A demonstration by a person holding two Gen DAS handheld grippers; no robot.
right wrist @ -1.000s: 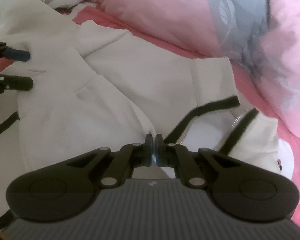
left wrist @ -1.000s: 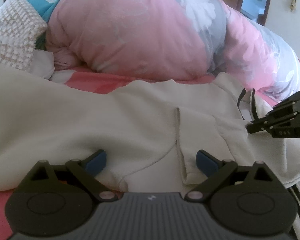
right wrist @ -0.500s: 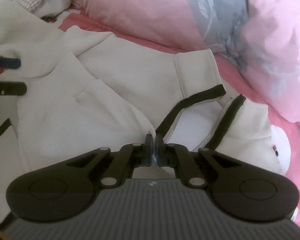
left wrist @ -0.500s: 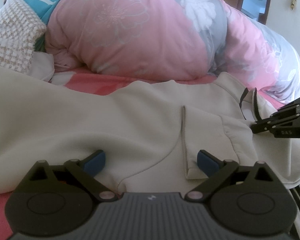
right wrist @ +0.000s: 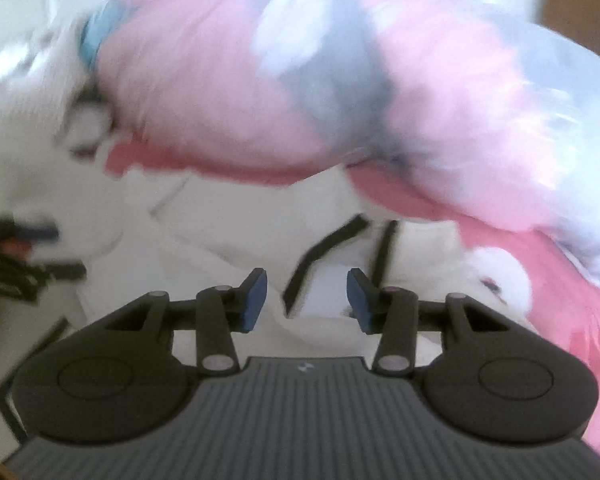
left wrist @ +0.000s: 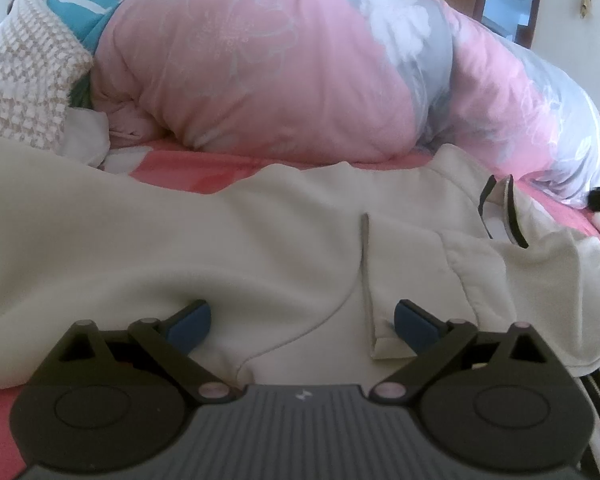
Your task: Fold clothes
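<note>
The left hand-held gripper (left wrist: 302, 322) rests spread wide on the cream hoodie (left wrist: 220, 240) on the bed (left wrist: 188, 168); the right hand-held gripper (right wrist: 306, 296) is opening, nothing clasped.

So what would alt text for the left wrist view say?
A cream hooded jacket lies spread on a pink bed, the left tool open over its folded sleeve. A bulky pink and grey floral duvet is heaped behind.
</note>
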